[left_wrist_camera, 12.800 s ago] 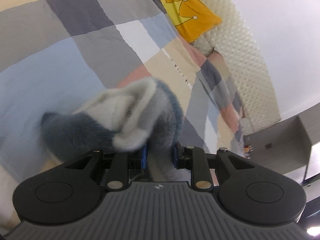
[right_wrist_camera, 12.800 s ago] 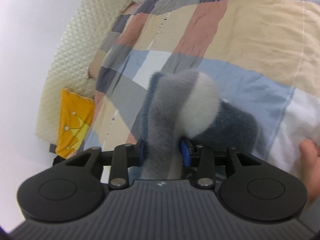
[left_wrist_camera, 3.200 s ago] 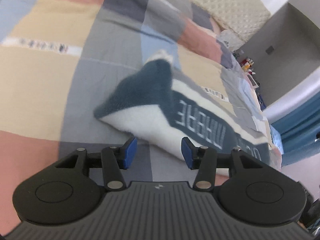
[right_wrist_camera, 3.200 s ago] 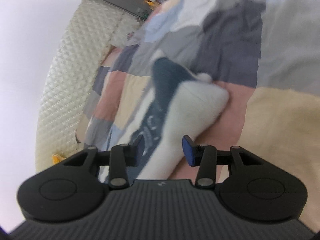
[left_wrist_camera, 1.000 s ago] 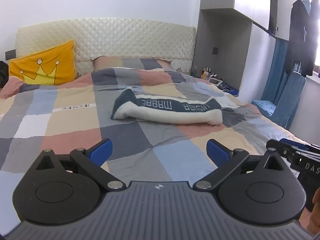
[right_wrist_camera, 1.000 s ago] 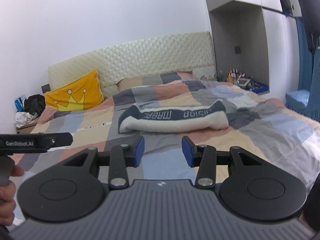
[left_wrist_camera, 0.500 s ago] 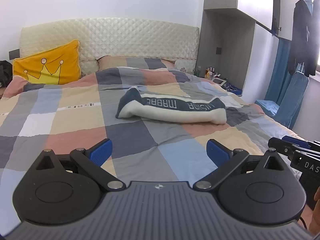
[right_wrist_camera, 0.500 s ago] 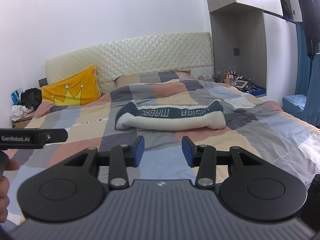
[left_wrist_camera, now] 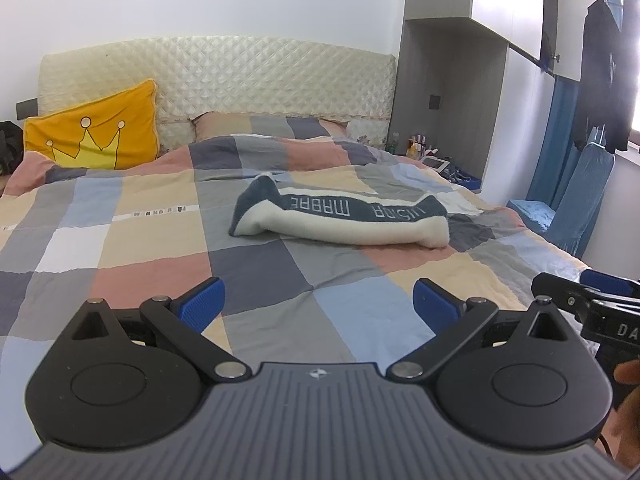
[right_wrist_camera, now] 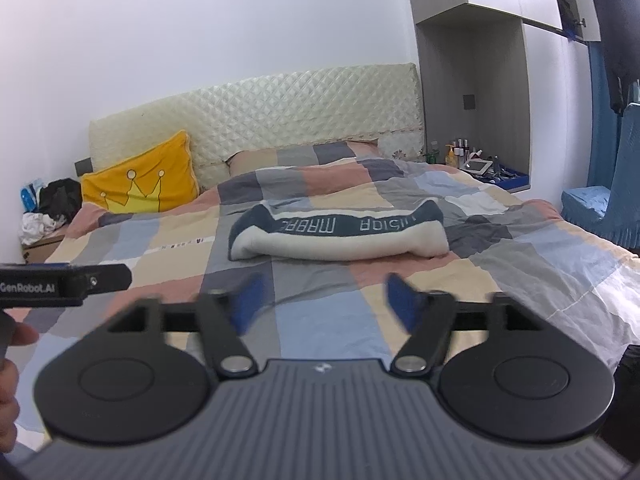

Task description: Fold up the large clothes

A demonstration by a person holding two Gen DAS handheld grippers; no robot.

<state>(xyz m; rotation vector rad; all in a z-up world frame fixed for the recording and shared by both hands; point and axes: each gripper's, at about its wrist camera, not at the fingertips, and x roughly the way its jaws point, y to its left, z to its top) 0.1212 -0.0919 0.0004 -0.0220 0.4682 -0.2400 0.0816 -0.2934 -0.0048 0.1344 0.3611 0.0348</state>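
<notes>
We hold our left gripper (left_wrist_camera: 318,306) low in the frame of the left wrist view, its blue-padded jaws spread wide with nothing between them, only the bed showing through the gap. Our right gripper (right_wrist_camera: 324,300) sits at the bottom centre of the right wrist view; its jaws have just been opening, their blue pads (right_wrist_camera: 402,304) blurred, and they too stand released and empty. Each gripper pokes into the other's view: the right one at the lower right edge of the left wrist frame, with a bit of our hand (left_wrist_camera: 628,396) beneath it, and the left one at the left edge of the right wrist frame.

Beyond both grippers, well apart from them, the folded navy-and-cream fleece garment with pale lettering (left_wrist_camera: 340,222) lies in the middle of each frame. It is a long, flat bundle running crosswise on the bed, the navy band on top and the cream side facing us. It rests on the patchwork quilt of grey, blue, beige and pink squares (left_wrist_camera: 152,240) that covers the bed.

Farther back, at the left of the frame, a yellow cushion with a crown drawing (left_wrist_camera: 94,136) leans against the cream quilted headboard (left_wrist_camera: 248,80). At the right stand grey cabinets (left_wrist_camera: 452,72), and blue curtains (left_wrist_camera: 560,136) hang at the far right.
</notes>
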